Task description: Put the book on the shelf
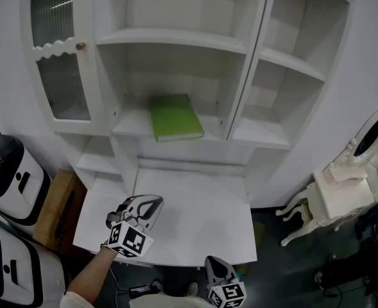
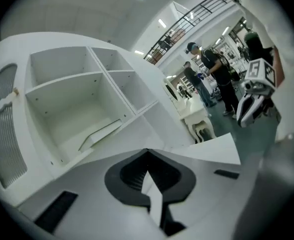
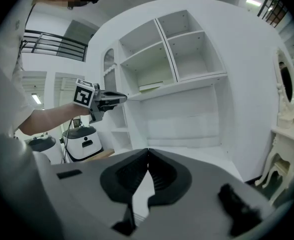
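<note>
We see the green book [image 1: 176, 117] lying flat on the middle shelf of the white cabinet [image 1: 176, 40], in the central bay, touching neither gripper. From the left gripper [image 1: 151, 205] it sits at about twelve o'clock, well apart. That gripper hovers above the white desk surface [image 1: 201, 230]. In its own view the left gripper [image 2: 147, 151] is clenched tip to tip with nothing between the jaws, and the book [image 2: 103, 134] shows only as a pale slab whose colour we cannot make out. The right gripper [image 1: 214, 262] lies at about five o'clock from the left one, and the lower edge of the head view cuts off its marker cube. In its own view the right gripper [image 3: 147, 151] is likewise closed and empty. At ten o'clock from those jaws we see the left gripper [image 3: 122, 98] from the side, with the book [image 3: 151, 86] a thin sliver at one o'clock beyond it. The frame also crops the white appliances [image 1: 9, 178] at nine o'clock.
</note>
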The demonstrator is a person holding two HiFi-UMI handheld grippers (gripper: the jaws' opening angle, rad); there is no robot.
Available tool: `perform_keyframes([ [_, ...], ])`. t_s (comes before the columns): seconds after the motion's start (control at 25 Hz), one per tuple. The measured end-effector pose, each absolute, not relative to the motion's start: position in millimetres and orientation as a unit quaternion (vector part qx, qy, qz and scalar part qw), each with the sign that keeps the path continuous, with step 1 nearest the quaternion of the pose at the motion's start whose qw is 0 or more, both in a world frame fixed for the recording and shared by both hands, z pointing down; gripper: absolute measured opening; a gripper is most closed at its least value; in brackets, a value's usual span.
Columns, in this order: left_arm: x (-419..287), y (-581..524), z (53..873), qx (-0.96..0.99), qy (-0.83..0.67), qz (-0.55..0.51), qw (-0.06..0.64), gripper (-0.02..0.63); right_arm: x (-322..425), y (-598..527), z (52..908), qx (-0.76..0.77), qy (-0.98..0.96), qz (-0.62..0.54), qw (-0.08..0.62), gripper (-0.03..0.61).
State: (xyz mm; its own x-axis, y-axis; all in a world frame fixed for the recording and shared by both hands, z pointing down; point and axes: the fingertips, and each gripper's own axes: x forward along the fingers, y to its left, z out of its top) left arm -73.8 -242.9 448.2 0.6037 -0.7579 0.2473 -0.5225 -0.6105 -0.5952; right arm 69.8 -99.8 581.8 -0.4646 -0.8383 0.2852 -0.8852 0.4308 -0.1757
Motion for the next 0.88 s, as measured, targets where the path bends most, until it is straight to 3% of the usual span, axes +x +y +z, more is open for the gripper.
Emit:
perform_keyframes([
  [0.2, -83, -207, 457, -0.89, 0.393, -0.178, 0.149, 0.008, 52, -102, 573, 0.48, -0.864, 0.136, 0.069, 0.012],
  [0.56, -105, -146, 477, -0.886, 0.45, -0.087, 0.064, 0.008, 26, -105, 552, 0.442, -0.889, 0.106, 0.057, 0.012],
  [0.88, -85, -115, 506, -0.899, 0.428, -0.095, 0.011, 0.008, 6, -104, 528, 0.408, -0.909, 0.073, 0.05, 0.012],
])
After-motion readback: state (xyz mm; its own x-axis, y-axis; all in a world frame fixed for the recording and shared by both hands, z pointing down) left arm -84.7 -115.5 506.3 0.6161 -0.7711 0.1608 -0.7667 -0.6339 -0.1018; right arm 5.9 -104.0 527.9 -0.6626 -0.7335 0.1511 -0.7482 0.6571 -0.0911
